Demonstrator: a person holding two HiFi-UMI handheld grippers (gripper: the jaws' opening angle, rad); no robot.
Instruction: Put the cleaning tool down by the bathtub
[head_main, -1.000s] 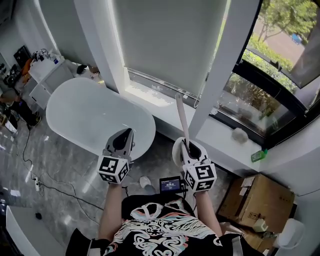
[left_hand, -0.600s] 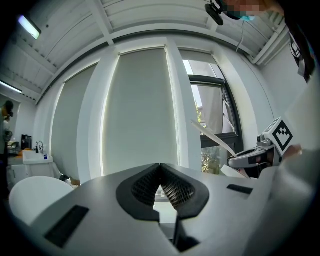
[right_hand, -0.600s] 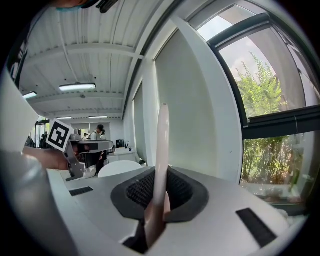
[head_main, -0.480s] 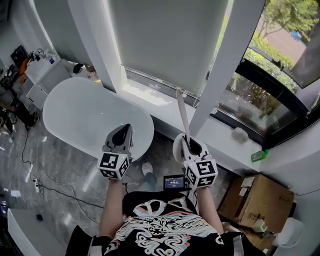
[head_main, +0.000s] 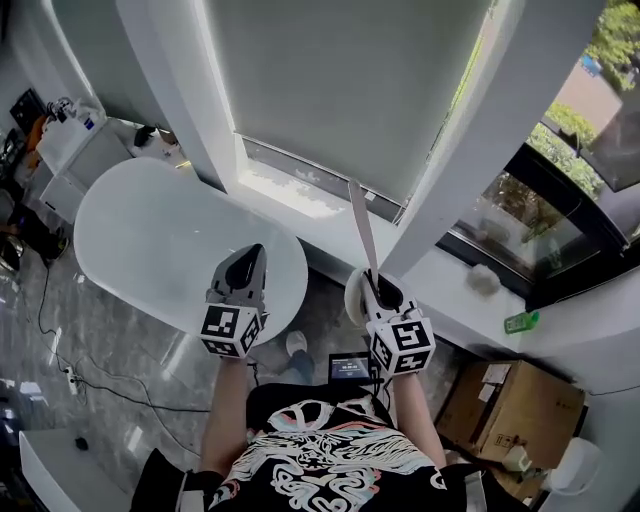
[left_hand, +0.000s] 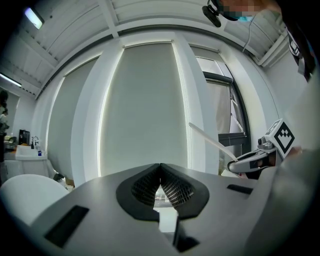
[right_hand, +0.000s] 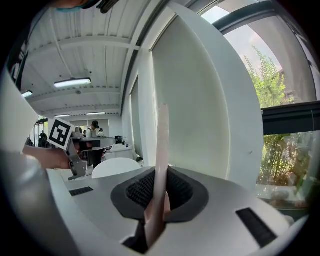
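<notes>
Near the smooth oval white bathtub (head_main: 170, 240), the right hand-held gripper (head_main: 374, 285) clamped a flat pale cleaning tool (head_main: 361, 235); the left hand-held gripper (head_main: 252, 256) was closed, empty.

Daylight pours through the window (head_main: 515, 225) at right and leaks in bright strips down both edges of the drawn blind (head_main: 330, 90). The white tub (head_main: 170, 240) is evenly lit with no hard shadow, and the polished floor (head_main: 110, 350) carries a soft sheen. A ceiling lamp (right_hand: 72, 82) glows deep in the room. Both gripper views bow the walls fisheye-fashion and darken at the corners. The tool (right_hand: 161, 160) goes soft close to the lens.
</notes>
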